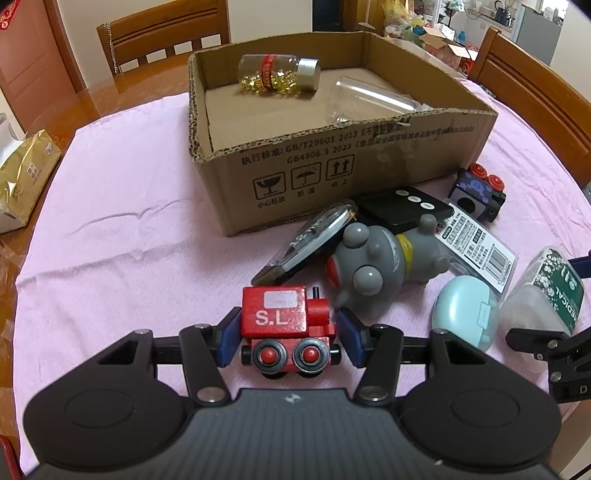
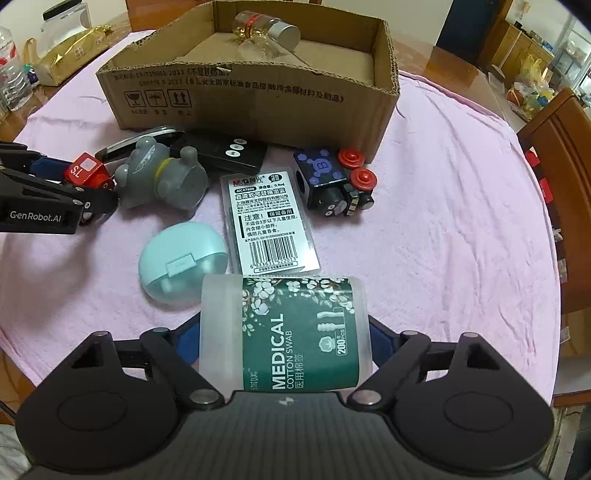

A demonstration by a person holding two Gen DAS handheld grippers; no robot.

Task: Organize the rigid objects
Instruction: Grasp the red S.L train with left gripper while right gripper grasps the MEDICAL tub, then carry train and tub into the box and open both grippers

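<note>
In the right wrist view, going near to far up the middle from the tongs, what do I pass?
Cotton swab tub between the right tongs → refill pack → black remote → cardboard box front wall → capsule bottle inside the box.

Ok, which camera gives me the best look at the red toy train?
The left wrist view: the red toy train sits centred between the left gripper pads, its wheels and lettering clear. The right wrist view shows only a red corner behind that gripper.

"S.L" on red toy train (image 1: 284, 317), "MEDICAL COTTON SWAB" and "200 PCS" on swab tub (image 2: 291, 336), "GenRobot.AI" on left gripper (image 2: 99, 199), "GB4806.9 2023" on cardboard box (image 1: 332, 162)
</note>
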